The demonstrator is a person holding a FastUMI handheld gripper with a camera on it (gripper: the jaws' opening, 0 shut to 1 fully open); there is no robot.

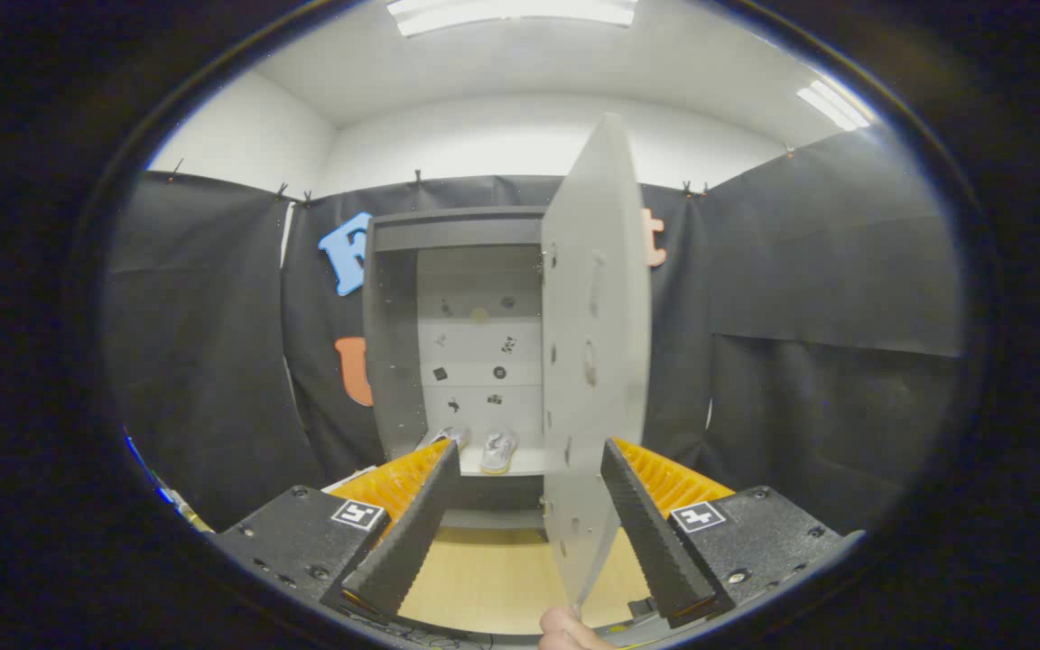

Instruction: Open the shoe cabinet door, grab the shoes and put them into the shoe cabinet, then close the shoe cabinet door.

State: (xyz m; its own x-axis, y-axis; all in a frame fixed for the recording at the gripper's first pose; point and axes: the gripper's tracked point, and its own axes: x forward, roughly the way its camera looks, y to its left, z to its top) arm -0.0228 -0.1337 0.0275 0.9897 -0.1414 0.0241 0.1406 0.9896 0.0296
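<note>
- The shoe cabinet [394, 343] stands against the booth wall, open, with a pair of pale shoes [475, 447] on its bottom shelf.
- Its door [594, 361], a flat stiff panel, swings out edge-on from the cabinet toward the camera.
- The gripper [529, 501] has its fingers spread apart; the door's free edge sits between them, seemingly unclamped.
- A fingertip [565, 630] shows below the door.
- The panel looks rigid and light; pushing its free edge should close it.
</note>
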